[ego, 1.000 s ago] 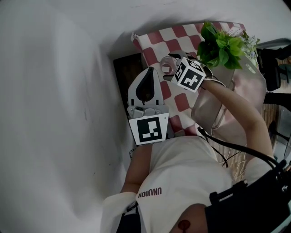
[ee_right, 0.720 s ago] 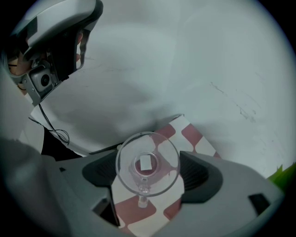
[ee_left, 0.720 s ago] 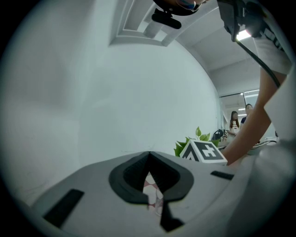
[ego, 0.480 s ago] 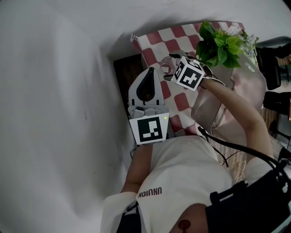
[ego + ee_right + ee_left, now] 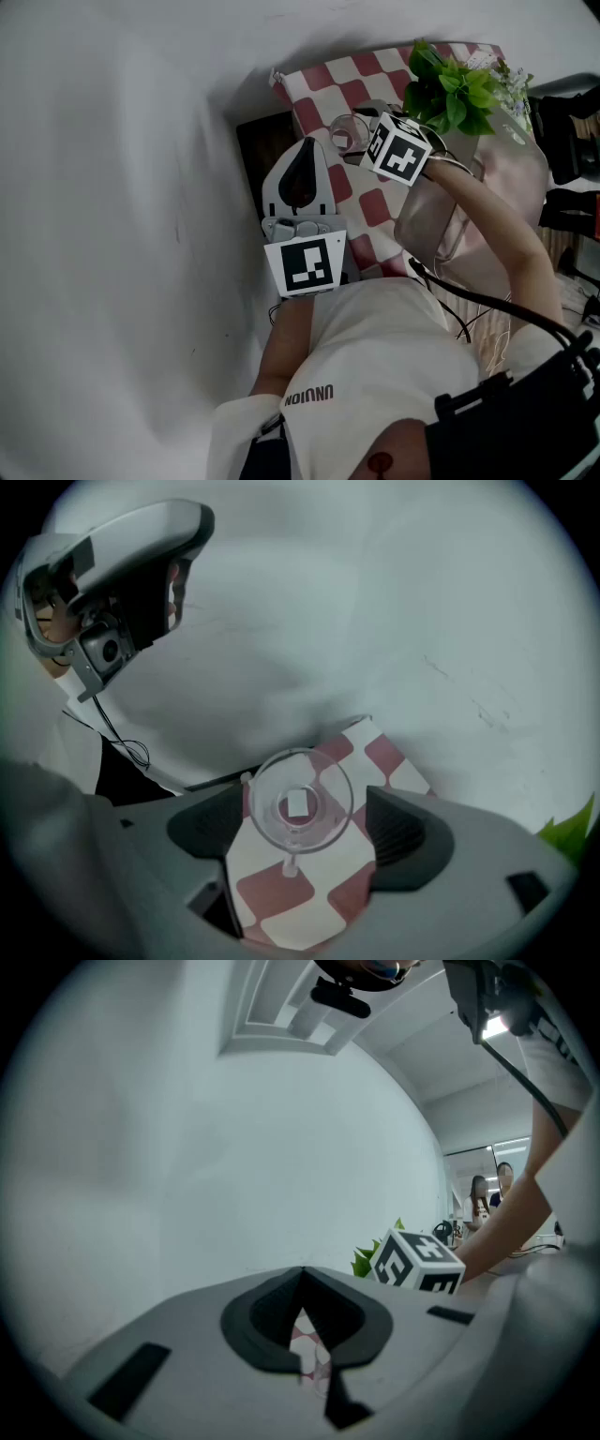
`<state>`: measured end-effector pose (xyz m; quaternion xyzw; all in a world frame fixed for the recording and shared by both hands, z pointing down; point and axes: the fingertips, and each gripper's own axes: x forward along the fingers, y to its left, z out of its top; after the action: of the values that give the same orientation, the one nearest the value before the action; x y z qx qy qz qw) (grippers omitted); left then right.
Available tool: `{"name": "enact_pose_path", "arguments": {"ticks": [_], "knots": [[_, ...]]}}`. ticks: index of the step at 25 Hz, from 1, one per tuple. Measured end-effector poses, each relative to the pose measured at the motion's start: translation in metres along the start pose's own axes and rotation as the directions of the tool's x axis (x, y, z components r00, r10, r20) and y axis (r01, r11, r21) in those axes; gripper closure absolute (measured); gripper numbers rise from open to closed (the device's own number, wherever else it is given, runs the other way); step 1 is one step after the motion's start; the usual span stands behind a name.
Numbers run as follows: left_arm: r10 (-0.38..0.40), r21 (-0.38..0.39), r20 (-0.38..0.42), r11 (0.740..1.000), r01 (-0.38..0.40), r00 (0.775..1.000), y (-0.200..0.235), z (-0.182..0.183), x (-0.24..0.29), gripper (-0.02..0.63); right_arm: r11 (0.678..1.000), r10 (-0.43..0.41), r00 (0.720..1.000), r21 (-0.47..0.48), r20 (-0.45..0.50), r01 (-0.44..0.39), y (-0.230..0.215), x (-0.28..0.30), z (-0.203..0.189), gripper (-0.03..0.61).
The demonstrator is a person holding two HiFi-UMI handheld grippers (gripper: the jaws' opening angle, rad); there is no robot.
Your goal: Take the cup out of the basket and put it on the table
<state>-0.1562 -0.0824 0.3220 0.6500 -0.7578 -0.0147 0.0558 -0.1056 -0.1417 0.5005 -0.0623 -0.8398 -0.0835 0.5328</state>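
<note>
A clear stemmed glass cup [image 5: 345, 139] stands upright on the red-and-white checked table [image 5: 319, 84]. In the right gripper view the cup [image 5: 298, 803] sits between the jaws of my right gripper [image 5: 305, 829]. They are spread wide: one jaw lies close to the rim, and checked cloth [image 5: 281, 897] shows between the glass and the other jaw. In the head view my right gripper [image 5: 361, 122] reaches in from the right. My left gripper [image 5: 306, 150] hovers left of the cup, apart from it. Its jaws [image 5: 302, 1326] are shut with nothing in them.
A pale pink basket [image 5: 487, 187] holding a green plant [image 5: 455, 89] stands right of the cup, under my right forearm. A dark panel [image 5: 255, 159] borders the table's left side. A white wall [image 5: 112, 234] fills the left.
My right gripper has shifted slightly right and up, drawing a little away from the cup. The cup and left gripper have barely moved.
</note>
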Motion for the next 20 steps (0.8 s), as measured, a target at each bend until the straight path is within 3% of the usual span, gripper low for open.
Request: {"name": "enact_pose_path", "arguments": {"ticks": [7,14,15,17,18,20], "knots": [[-0.001,0.011,0.004,1.000,0.001,1.000,-0.005,0.005,-0.002,0.604,0.997,-0.079,0.986,0.029,0.149,0.075,-0.003,-0.058,0.025,0.172],[0.004,0.028,0.008,1.000,-0.005,1.000,-0.010,0.011,-0.004,0.604,0.978,-0.205,0.915,0.109,0.346,0.178,0.001,-0.121,0.056,0.177],[0.005,0.032,0.008,0.999,-0.005,1.000,-0.012,0.012,-0.005,0.604,0.972,-0.233,0.900,0.123,0.369,0.201,0.002,-0.129,0.059,0.197],[0.005,0.038,0.009,0.999,-0.005,1.000,-0.014,0.013,-0.006,0.604,0.950,-0.312,0.858,0.160,0.409,0.269,0.001,-0.144,0.063,0.391],[0.006,0.038,0.009,0.999,-0.006,1.000,-0.015,0.014,-0.007,0.604,0.938,-0.346,0.838,0.175,0.422,0.299,0.001,-0.151,0.064,0.455],[0.008,0.039,0.008,0.999,-0.008,1.000,-0.016,0.014,-0.009,0.604,0.922,-0.387,0.811,0.202,0.440,0.330,0.003,-0.159,0.065,0.517]]}}
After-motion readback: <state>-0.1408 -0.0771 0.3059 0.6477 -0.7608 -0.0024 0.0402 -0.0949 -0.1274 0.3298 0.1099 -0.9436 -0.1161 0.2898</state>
